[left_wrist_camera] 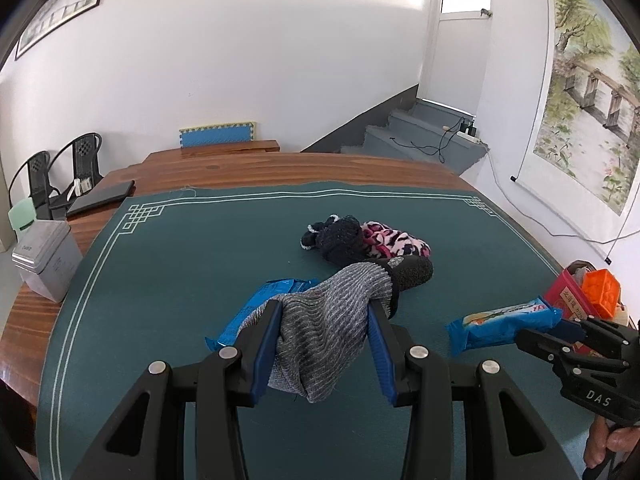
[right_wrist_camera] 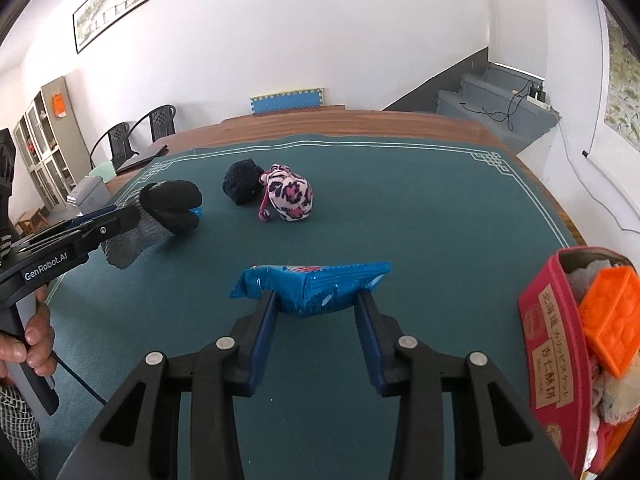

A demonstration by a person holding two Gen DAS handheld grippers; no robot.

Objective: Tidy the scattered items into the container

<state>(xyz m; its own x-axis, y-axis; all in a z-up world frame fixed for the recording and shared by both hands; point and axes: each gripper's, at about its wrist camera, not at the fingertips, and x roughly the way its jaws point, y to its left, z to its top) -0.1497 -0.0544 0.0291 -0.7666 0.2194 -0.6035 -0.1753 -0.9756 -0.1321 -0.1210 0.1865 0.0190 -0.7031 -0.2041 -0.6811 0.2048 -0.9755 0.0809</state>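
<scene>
The left gripper [left_wrist_camera: 324, 320] is clamped on a grey and black glove [left_wrist_camera: 340, 312], its blue pads pressed into the striped cuff so the cloth bunches between them; the dark fingers of the glove stick out ahead and the loose end droops below, which suggests the glove hangs clear of the green mat [left_wrist_camera: 180, 260] rather than resting on it; a soft thing like this needs a firm pinch through its bulk or it slides out. The right gripper [right_wrist_camera: 316, 300] is closed partway on a blue snack packet [right_wrist_camera: 312, 284], held across its middle so both crimped ends stick out evenly; the wrapper dents under the pads. The red tin [right_wrist_camera: 548, 340] stands at the right edge of the table, open, with an orange plastic block [right_wrist_camera: 608, 320] and some pale soft things already inside; it is near the right gripper, so the packet looks bound for it. Another blue packet [left_wrist_camera: 256, 308] lies on the mat beneath the held glove; a dark knitted piece [right_wrist_camera: 242, 182] and a pink patterned pouch [right_wrist_camera: 290, 196] lie touching each other further back, well apart from the tin.
</scene>
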